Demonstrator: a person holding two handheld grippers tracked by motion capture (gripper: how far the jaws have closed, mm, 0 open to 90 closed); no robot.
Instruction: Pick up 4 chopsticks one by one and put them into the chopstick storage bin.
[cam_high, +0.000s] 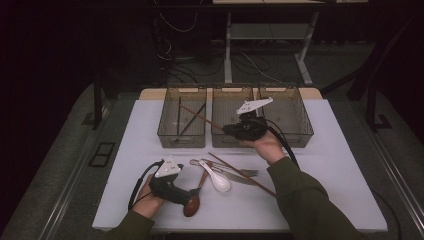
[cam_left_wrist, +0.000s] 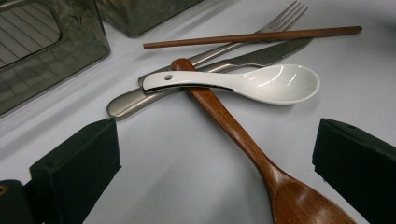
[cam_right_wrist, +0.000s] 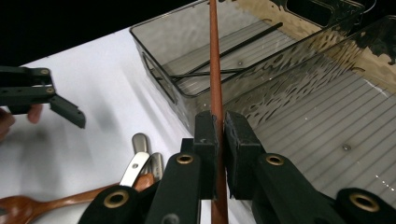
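Item one: my right gripper (cam_right_wrist: 217, 130), jaws closed narrow on a brown chopstick (cam_right_wrist: 215, 65), pads pressing it from both sides; the chopstick runs forward from the jaws and its far end crosses above the left bin (cam_high: 182, 122), while the gripper itself sits over the front wall of the middle bin (cam_high: 231, 112). Item two: left bin contents, two dark chopsticks (cam_right_wrist: 224, 58) lying crossed on its ribbed floor. Item three: my left gripper (cam_left_wrist: 215, 154), jaws standing wide and holding nothing, low over the white table (cam_high: 130, 150), with the wooden spoon (cam_left_wrist: 243, 140) lying between them. Item four: cutlery pile just beyond, a white ceramic spoon (cam_left_wrist: 261, 84) resting across the wooden spoon's handle, a steel fork (cam_left_wrist: 275, 23) and steel knife (cam_left_wrist: 271, 53) beneath, and a second brown chopstick (cam_left_wrist: 252, 37) lying over them. Item five: right bin (cam_high: 287, 112), beside the middle one.
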